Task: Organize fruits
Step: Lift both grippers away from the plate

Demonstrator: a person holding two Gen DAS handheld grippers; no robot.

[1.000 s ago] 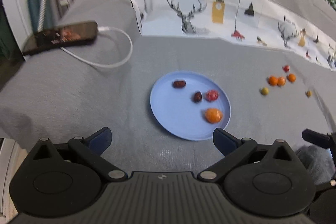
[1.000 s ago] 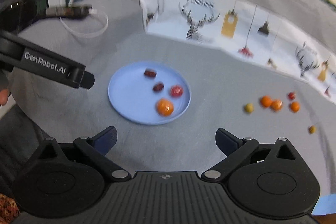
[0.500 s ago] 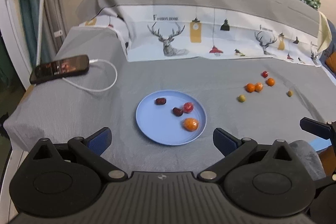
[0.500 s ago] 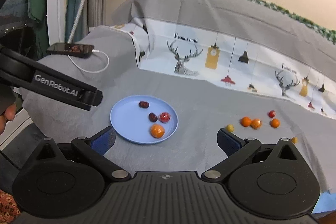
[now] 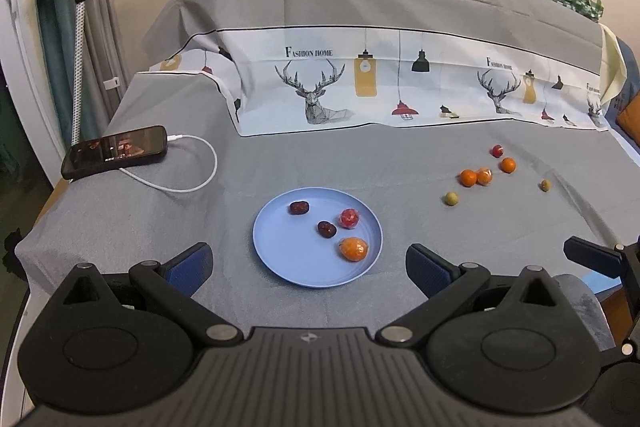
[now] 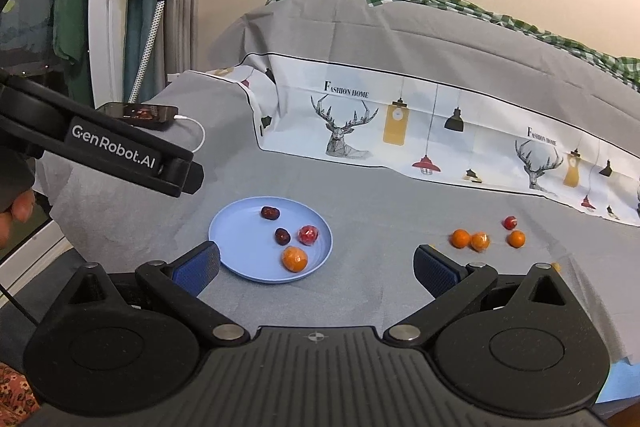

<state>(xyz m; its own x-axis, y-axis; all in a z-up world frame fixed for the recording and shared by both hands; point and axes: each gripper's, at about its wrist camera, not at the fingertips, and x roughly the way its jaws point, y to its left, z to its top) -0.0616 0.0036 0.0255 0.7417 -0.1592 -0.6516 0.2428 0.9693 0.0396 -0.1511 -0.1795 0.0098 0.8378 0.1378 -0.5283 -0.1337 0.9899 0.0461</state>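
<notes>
A blue plate [image 5: 288,259] [image 6: 240,227] lies on the grey bed cover. It holds two dark red dates [image 5: 299,207], a wrapped red fruit [image 5: 349,218] and a wrapped orange [image 5: 353,249] [image 6: 295,258]. To the right, loose on the cover, lie several small oranges [image 5: 468,177] [image 6: 460,238], a red fruit [image 5: 497,150] [image 6: 509,222] and two small green fruits [image 5: 452,198]. My left gripper [image 5: 308,261] is open and empty, held back above the plate's near edge. My right gripper [image 6: 316,263] is open and empty, also held back from the fruit.
A black phone [image 5: 114,151] with a white charging cable [image 5: 192,183] lies at the far left of the bed. A deer-print sheet [image 5: 400,87] covers the raised back. A pole stand [image 5: 78,7] is left of the bed. The left gripper's body [image 6: 112,151] crosses the right wrist view.
Both grippers have pulled back and tilted up from the bed, so the plate and fruit look smaller and farther. The fruit has not moved. Both stay open.
</notes>
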